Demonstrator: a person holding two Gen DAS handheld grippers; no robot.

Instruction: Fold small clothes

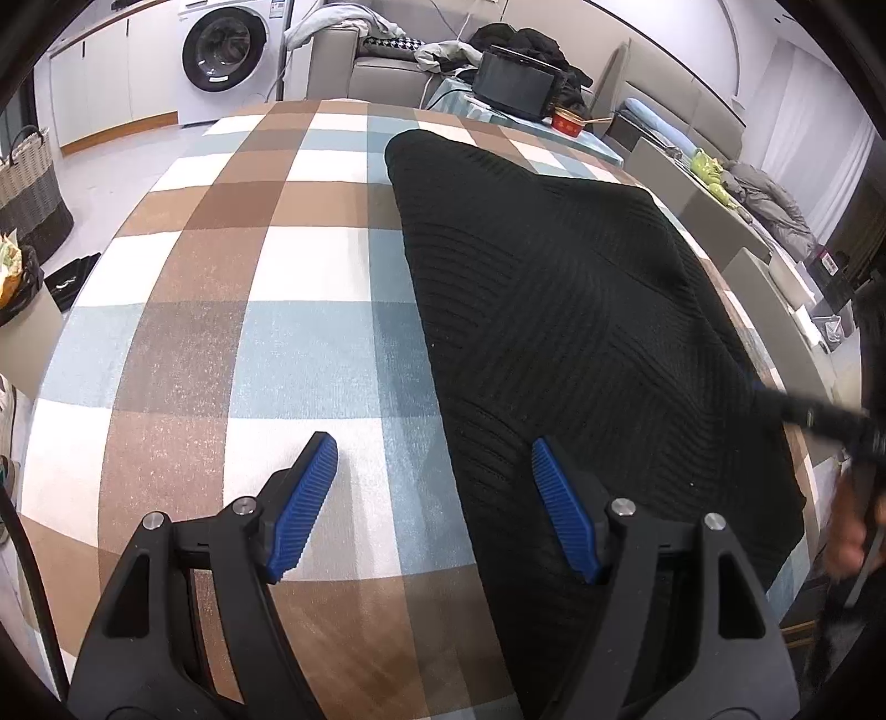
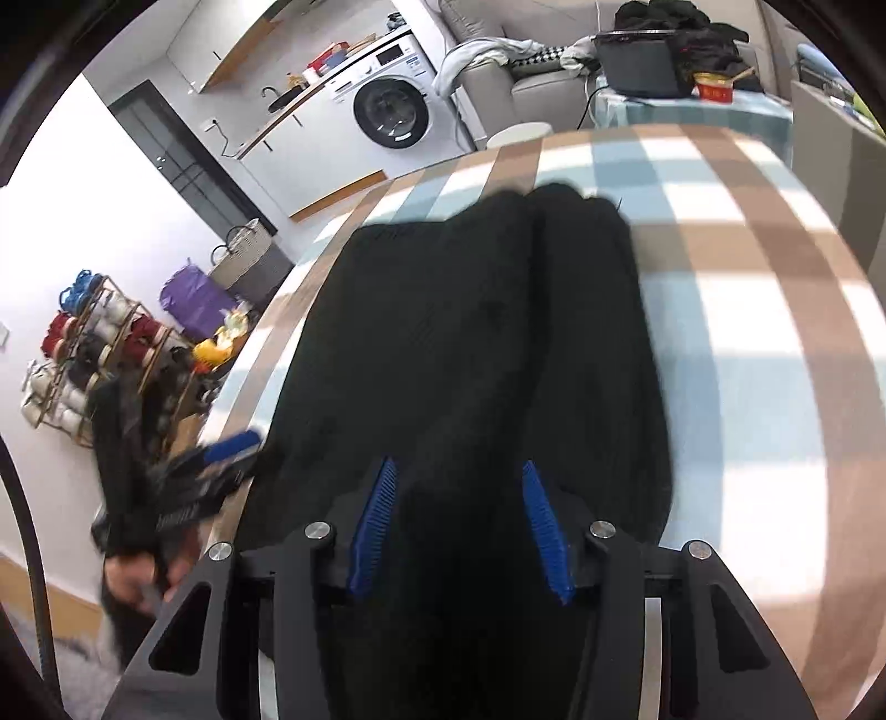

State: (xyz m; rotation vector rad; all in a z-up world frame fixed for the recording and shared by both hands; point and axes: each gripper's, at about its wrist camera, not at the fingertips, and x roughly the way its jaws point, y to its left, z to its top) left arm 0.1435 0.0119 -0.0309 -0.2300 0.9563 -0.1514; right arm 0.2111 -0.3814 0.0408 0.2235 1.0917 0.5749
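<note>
Your main risk is the black knit garment [image 1: 554, 310] sliding or bunching on the checked tablecloth [image 1: 232, 310]: it lies flat across the right part of the table with its near edge close to the table edge, so a one-sided pull may drag the whole piece instead of folding it. The left gripper [image 1: 432, 498] stands wide open and holds nothing; one blue pad [image 1: 559, 509] is over the knit, the other over bare cloth, so closing here may pinch the tablecloth too. The right gripper [image 2: 459, 520] stands partly open directly over the garment; whether its pads touch fabric cannot be told through the blur. The room behind is cluttered: a sofa [image 1: 354, 66] with piled clothes, a washing machine [image 1: 224, 47], a woven basket [image 1: 27, 183], a red bowl [image 1: 567, 122]
</note>
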